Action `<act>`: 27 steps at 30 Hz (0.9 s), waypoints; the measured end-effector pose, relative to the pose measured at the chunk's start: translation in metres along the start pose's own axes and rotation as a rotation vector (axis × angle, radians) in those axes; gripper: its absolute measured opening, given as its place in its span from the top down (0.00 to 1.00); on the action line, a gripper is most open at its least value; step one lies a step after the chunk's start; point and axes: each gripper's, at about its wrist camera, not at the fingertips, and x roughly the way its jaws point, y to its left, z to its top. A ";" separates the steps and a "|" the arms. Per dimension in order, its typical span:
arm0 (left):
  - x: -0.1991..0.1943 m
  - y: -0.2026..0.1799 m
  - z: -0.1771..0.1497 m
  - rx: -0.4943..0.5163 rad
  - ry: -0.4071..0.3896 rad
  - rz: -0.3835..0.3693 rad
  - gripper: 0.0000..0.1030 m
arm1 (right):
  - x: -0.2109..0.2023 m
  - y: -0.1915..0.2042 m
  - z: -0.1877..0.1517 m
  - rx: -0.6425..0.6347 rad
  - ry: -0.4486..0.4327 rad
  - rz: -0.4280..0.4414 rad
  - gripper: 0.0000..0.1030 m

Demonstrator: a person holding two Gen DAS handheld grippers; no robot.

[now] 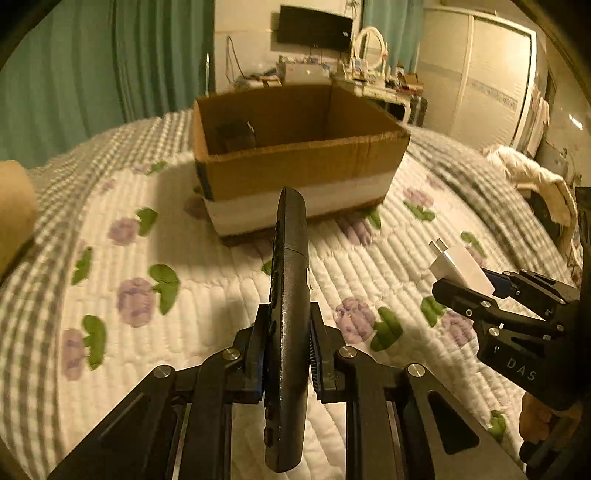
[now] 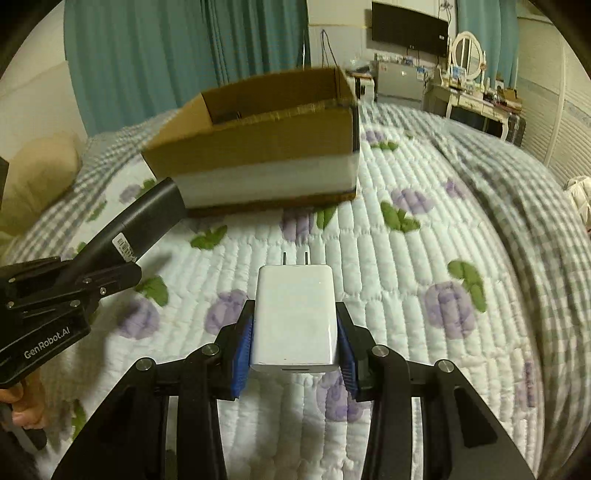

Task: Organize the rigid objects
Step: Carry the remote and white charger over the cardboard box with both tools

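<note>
My left gripper (image 1: 287, 347) is shut on a black remote control (image 1: 290, 280), held on edge and pointing at the open cardboard box (image 1: 295, 173) on the bed. My right gripper (image 2: 295, 343) is shut on a white plug charger (image 2: 293, 317), prongs forward, above the quilt and short of the box (image 2: 258, 155). In the left wrist view the right gripper (image 1: 480, 291) with the charger (image 1: 458, 264) is at the right. In the right wrist view the left gripper (image 2: 110, 273) with the remote (image 2: 144, 221) is at the left. A dark object (image 1: 234, 136) lies inside the box.
The bed carries a white floral quilt (image 1: 184, 266) with a grey checked border. A tan pillow (image 2: 40, 170) lies at the left. Green curtains (image 1: 92, 66), a wall TV (image 1: 314, 27), a cluttered dresser (image 2: 476, 92) and a wardrobe (image 1: 480, 74) stand beyond the bed.
</note>
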 end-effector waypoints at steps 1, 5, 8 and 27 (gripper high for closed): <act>-0.006 -0.002 0.002 -0.006 -0.014 0.006 0.82 | -0.007 0.001 0.003 -0.002 -0.017 0.001 0.62; -0.040 -0.003 0.008 -0.015 -0.081 0.028 0.82 | -0.035 0.007 0.012 -0.011 -0.078 0.004 0.62; -0.066 -0.005 0.015 -0.024 -0.142 0.040 0.82 | -0.061 0.012 0.021 -0.021 -0.136 0.004 0.62; -0.160 -0.022 0.090 -0.004 -0.450 0.049 0.82 | -0.184 0.022 0.084 -0.064 -0.467 -0.030 0.62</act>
